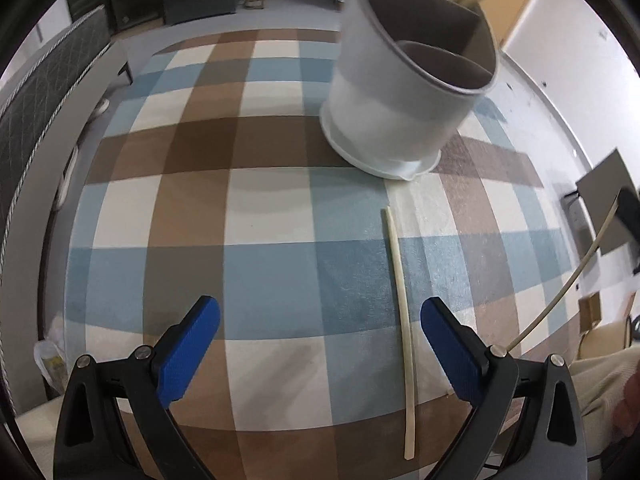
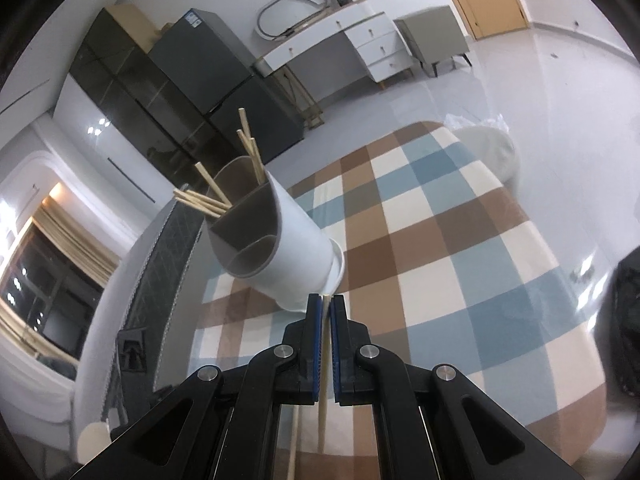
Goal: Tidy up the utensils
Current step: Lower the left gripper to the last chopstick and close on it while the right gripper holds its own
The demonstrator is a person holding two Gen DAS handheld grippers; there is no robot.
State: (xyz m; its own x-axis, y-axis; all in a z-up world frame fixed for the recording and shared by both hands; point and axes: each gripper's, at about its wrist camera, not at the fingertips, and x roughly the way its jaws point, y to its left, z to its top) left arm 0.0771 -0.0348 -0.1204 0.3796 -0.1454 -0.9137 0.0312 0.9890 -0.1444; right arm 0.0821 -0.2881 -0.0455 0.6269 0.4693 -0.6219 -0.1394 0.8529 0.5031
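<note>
Black-framed, with ribbed blue pads, the left gripper (image 1: 320, 340) fills the bottom of its view, jaws spread wide over a brown, blue and cream checked tablecloth (image 1: 192, 208). One pale chopstick (image 1: 400, 292) lies flat between the pads, nearer the right one. Upper right stands a white cylindrical holder (image 1: 400, 104) with grey inner dividers. Only the right wrist view shows the right gripper (image 2: 327, 312) clamped on a held chopstick (image 2: 325, 364), and wooden chopsticks (image 2: 224, 184) fanned from the holder's far compartment.
</note>
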